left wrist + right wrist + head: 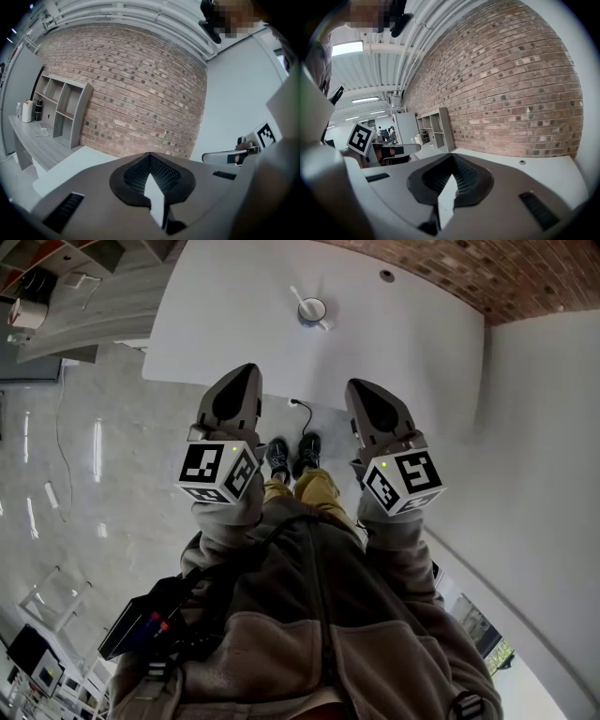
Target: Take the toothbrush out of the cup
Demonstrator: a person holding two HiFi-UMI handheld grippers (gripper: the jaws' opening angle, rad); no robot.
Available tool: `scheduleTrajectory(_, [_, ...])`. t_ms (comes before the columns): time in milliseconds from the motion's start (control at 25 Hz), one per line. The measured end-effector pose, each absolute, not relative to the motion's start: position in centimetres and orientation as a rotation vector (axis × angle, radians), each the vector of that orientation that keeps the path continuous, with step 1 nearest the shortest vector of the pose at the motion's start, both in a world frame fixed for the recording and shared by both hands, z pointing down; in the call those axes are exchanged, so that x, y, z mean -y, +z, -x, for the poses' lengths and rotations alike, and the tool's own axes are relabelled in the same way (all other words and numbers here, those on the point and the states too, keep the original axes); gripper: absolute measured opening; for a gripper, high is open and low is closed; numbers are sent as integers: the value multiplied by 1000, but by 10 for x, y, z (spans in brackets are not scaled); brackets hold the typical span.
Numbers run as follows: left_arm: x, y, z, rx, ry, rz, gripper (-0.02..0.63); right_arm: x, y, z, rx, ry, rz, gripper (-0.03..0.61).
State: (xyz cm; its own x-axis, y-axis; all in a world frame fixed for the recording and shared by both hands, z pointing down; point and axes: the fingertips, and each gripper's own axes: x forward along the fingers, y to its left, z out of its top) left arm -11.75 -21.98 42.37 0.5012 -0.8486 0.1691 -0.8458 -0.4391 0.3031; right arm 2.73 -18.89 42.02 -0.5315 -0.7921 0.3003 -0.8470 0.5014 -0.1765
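I hold both grippers close to my body, at chest height, pointing forward. The left gripper (246, 371) has its jaws together at the tips and nothing is between them. The right gripper (361, 388) is the same, closed and empty. Each gripper view confirms this: the dark pads meet at the front and only the pale table surface shows beyond them.

Below the grippers, at 6 o'clock from the table, I see my shoes (292, 456) on the grey floor, near the edge of the white table (234, 324). Farther, at 12 o'clock, the cup (312, 309) stands alone on the table, well apart from both grippers. The toothbrush (298, 294) is in it; its handle leans out over the rim toward 11 o'clock. Behind the table is the brick wall (450, 268).

The task is not begun, I think. The risk I see is the cup: it looks small and light, so if I pull the brush sideways with one gripper, the cup can tip or slide. The thin handle can also slip from the pads if I close on it badly.
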Motion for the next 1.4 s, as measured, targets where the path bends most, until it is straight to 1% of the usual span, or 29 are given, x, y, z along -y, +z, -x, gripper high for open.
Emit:
scheduleTrajectory(280, [241, 435, 119, 1519, 44, -2370, 3, 218, 437, -24, 2577, 459, -1331, 0])
scheduleTrajectory(440, [251, 455, 114, 1531, 87, -2327, 3, 231, 451, -26, 2568, 465, -1296, 1])
scheduleTrajectory(880, [277, 528, 110, 1496, 212, -2188, 3, 280, 523, -23, 2458, 483, -1180, 0])
scheduleTrajectory(1400, [297, 602, 134, 1517, 289, -2070, 3, 351, 610, -23, 2362, 433, -1068, 2])
